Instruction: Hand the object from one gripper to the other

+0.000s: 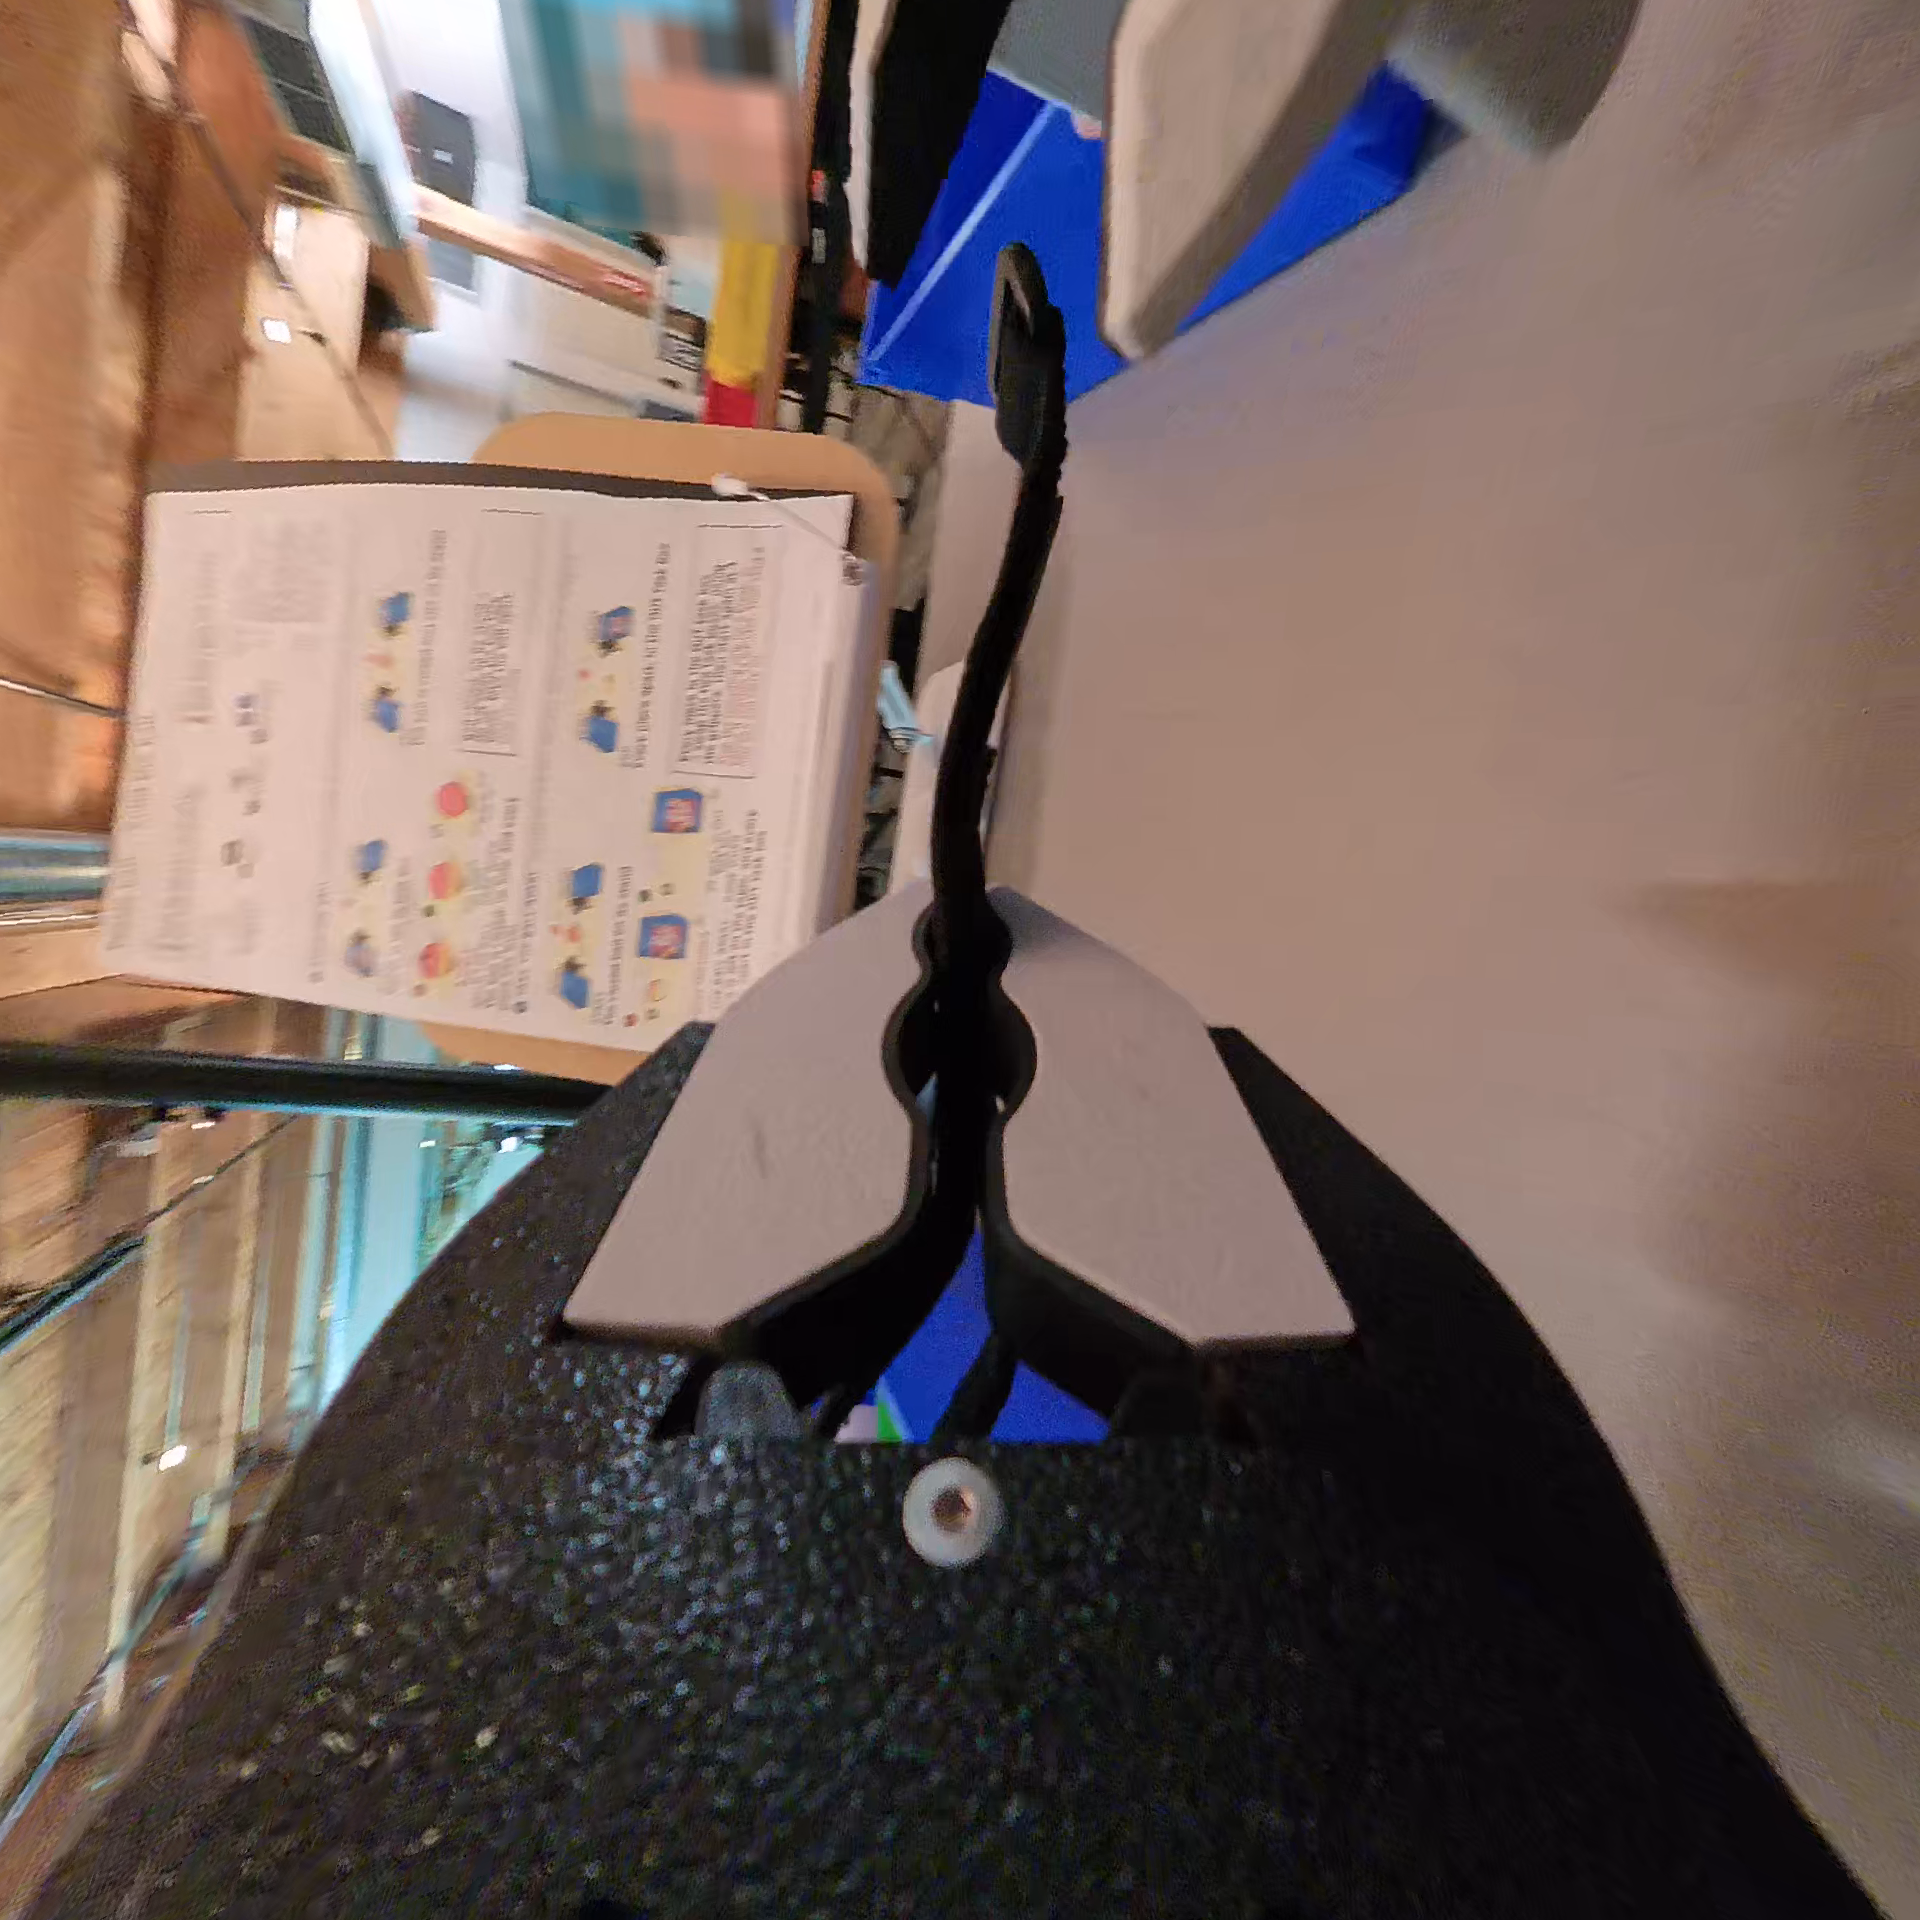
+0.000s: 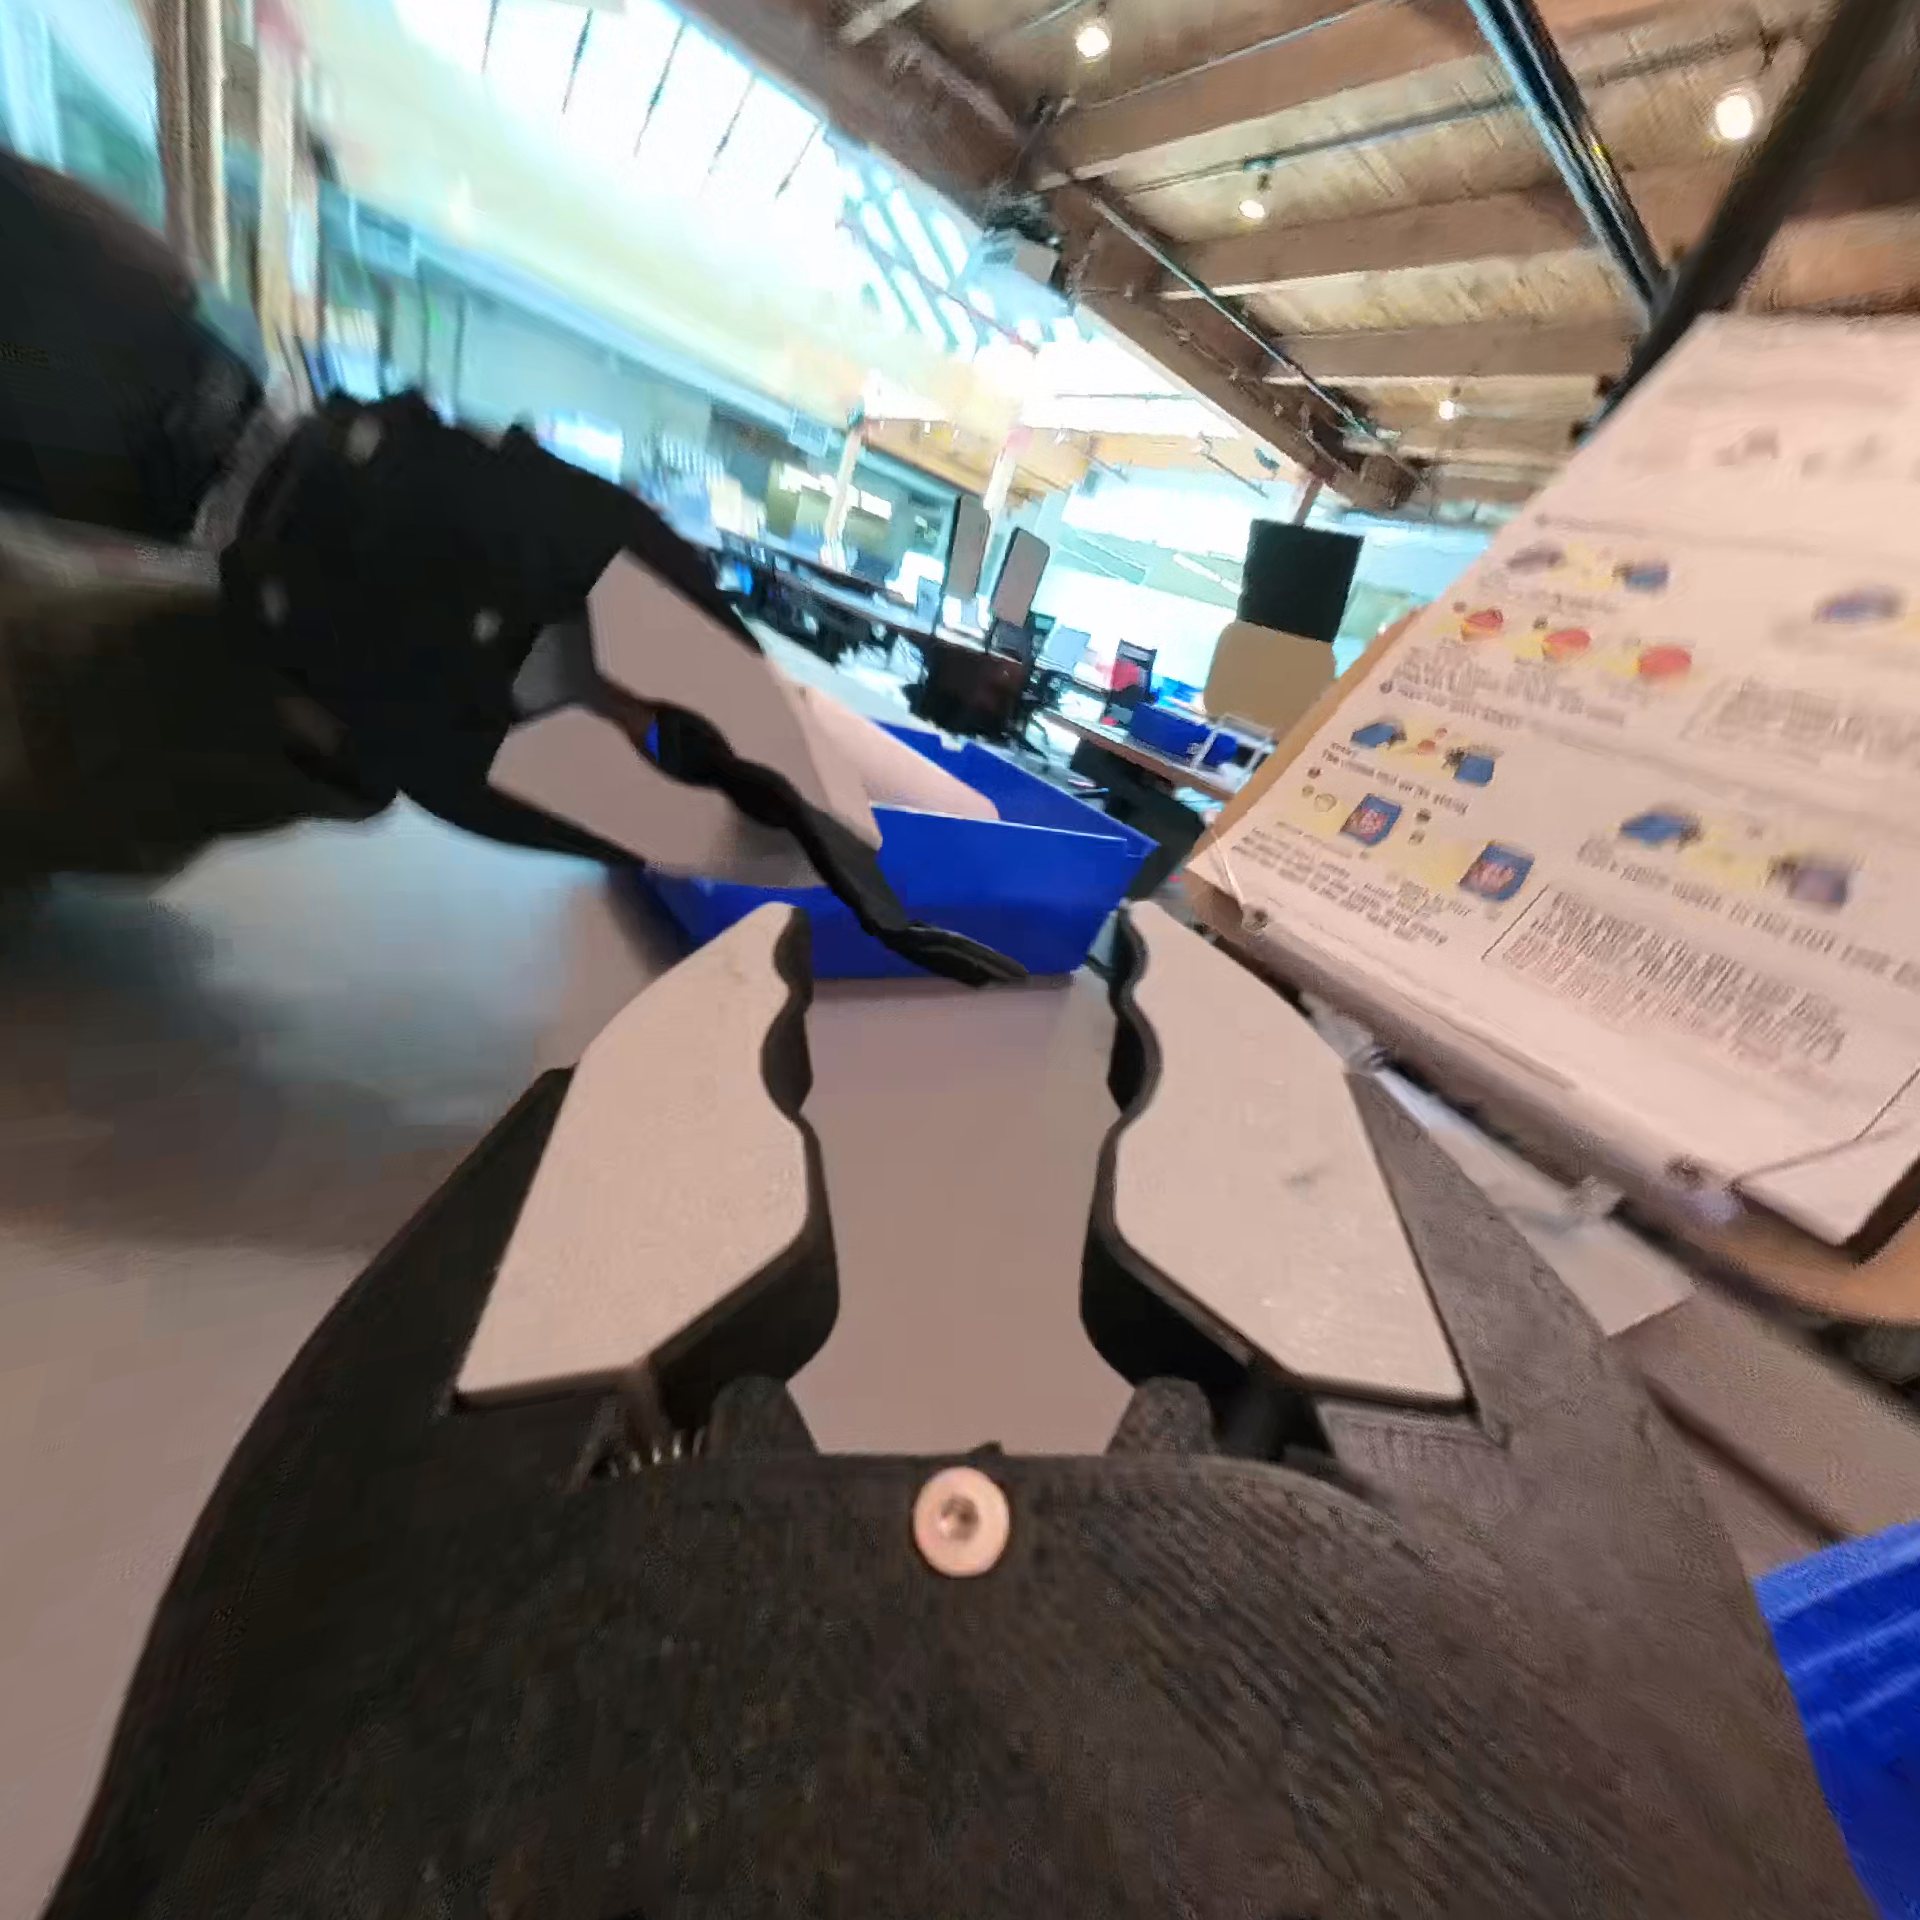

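Note:
A black strap with a buckle-like end is clamped between the grey pads of my left gripper and sticks out past its tips. In the right wrist view the left gripper comes in from the upper left, shut on the strap. The strap's free end droops to the mouth of my right gripper. My right gripper is open and empty, its jaws wide apart. The strap end sits near the gap between the tips and touches neither finger.
A blue bin stands on the grey table just behind the strap. A printed instruction sheet on a board leans at the right; it also shows in the left wrist view. Another blue bin's corner is at lower right.

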`<action>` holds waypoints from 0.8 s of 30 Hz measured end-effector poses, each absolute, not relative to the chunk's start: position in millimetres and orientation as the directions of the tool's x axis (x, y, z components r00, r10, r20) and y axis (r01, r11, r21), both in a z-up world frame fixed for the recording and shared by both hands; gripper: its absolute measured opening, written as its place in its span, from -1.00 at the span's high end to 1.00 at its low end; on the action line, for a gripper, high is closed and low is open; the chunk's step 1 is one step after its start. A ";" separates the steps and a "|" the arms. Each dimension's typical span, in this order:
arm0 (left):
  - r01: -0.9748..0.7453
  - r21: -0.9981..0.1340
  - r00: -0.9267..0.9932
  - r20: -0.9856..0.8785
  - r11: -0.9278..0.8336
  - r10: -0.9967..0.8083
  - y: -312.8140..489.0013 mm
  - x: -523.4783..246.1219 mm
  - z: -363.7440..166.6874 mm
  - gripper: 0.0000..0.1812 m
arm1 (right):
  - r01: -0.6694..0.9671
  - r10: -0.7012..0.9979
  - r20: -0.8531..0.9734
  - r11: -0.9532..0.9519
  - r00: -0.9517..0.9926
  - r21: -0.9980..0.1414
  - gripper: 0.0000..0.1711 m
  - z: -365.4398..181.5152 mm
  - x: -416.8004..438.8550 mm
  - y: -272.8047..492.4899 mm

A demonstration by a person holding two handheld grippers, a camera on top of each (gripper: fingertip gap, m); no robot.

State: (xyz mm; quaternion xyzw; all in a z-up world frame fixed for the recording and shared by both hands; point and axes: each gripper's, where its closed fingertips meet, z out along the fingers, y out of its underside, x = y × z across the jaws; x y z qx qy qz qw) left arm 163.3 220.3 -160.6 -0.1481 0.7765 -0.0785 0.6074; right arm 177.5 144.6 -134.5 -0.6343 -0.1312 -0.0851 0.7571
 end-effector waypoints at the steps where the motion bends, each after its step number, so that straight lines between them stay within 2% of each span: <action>1: -0.125 -0.285 -0.187 -0.934 0.950 -0.304 220.5 163.5 -156.4 0.98 | 0.196 0.059 0.211 0.188 0.976 -0.962 0.24 -132.7 182.2 143.2; 2: -0.113 -0.262 -0.164 -0.946 0.958 -0.279 219.8 163.3 -153.4 0.98 | 0.112 0.093 0.130 0.179 0.987 -0.978 0.17 -133.6 184.6 142.8; 4: -0.089 -0.209 -0.123 -0.968 0.974 -0.219 216.9 163.3 -149.0 0.98 | 0.009 0.165 0.032 0.137 0.986 -0.990 0.15 -139.5 182.4 144.1; 8: -0.031 -0.113 -0.052 -0.992 0.993 -0.114 207.4 164.0 -143.4 0.98 | -0.075 0.240 -0.043 0.125 0.970 -0.989 0.17 -143.7 171.7 149.4; 16: -0.020 -0.056 -0.028 -0.998 0.998 -0.057 203.8 165.0 -146.6 0.97 | 0.027 0.196 0.055 0.147 0.979 -0.989 0.36 -148.5 169.7 153.1; 24: 0.000 -0.040 0.013 -0.999 0.999 -0.039 195.7 166.3 -145.6 0.97 | -0.022 0.273 0.017 0.137 0.962 -0.990 0.44 -149.9 156.3 155.7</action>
